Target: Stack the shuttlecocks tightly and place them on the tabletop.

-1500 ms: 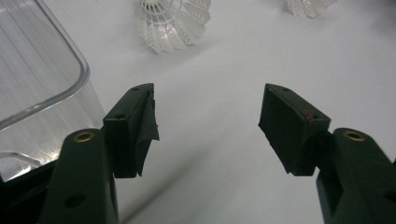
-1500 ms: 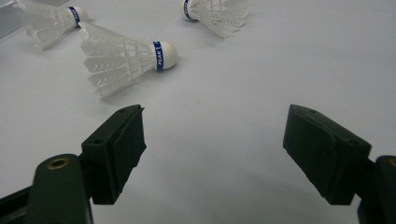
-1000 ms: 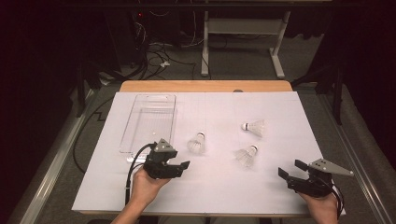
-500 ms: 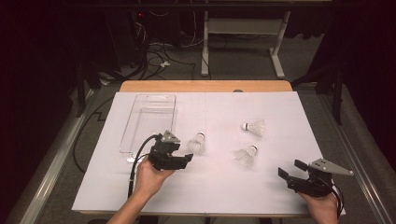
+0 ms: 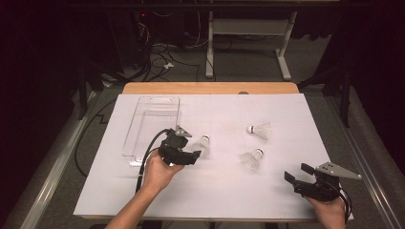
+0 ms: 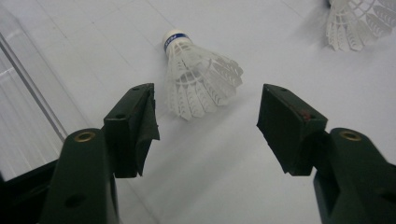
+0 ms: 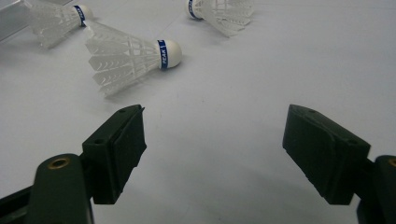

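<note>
Three white shuttlecocks lie on the white table cover. The left shuttlecock (image 5: 203, 144) (image 6: 198, 79) lies on its side beside the clear tray (image 5: 153, 121). My left gripper (image 5: 193, 156) (image 6: 208, 126) is open just short of its feather skirt, with nothing between the pads. The middle shuttlecock (image 5: 250, 160) (image 7: 126, 56) and the far one (image 5: 260, 130) (image 7: 219, 9) lie to the right. At the front right edge my right gripper (image 5: 296, 172) (image 7: 212, 149) is open and empty, pointing toward the middle shuttlecock.
The clear plastic tray edge (image 6: 28, 107) runs along the left of the left gripper view. A wooden table edge (image 5: 210, 88) shows at the back, with cables and a desk frame on the floor beyond.
The left hand and its gripper have moved forward and to the right, up to the shuttlecock beside the tray. The right gripper and the shuttlecocks have stayed put.
</note>
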The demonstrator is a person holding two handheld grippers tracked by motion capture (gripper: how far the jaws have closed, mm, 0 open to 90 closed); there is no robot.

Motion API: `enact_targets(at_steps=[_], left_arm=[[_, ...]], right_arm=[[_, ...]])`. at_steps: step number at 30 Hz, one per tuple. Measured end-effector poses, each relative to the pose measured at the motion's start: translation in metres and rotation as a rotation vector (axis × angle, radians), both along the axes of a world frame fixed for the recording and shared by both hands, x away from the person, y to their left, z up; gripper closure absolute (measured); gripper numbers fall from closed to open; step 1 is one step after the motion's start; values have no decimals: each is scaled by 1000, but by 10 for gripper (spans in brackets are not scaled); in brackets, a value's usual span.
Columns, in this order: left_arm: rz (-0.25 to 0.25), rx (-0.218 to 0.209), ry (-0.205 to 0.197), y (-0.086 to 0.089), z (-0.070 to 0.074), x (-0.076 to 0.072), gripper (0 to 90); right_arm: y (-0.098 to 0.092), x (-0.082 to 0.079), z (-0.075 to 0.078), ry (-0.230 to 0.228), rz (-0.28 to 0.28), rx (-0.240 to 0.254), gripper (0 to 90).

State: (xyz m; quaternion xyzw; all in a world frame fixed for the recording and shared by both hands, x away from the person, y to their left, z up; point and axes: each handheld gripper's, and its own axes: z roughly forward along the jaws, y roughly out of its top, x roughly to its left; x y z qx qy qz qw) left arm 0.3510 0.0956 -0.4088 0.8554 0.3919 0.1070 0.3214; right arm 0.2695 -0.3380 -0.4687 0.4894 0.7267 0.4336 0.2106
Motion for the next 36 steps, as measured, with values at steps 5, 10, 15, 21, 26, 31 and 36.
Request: enact_targets(at_steps=[5,10,15,21,26,31,36], left_arm=[[3,27,20,-5,-1,9,402],[9,48,23,-10,-1,15,442],[12,63,38,-12,-6,20,468],[8,89,43,-14,-8,22,484],[10,103,51,-15,-12,24,504],[20,107,66,-15,-14,28,562],[16,113,85,-18,-15,30,599]], right_arm=[[1,0,0,0,2,-2,216],[1,0,0,0,7,-5,217],[1,0,0,1,7,-3,217],[1,0,0,2,11,-5,218],[1,0,0,3,9,-4,218],[1,0,0,5,6,-4,219],[1,0,0,7,4,-1,219]])
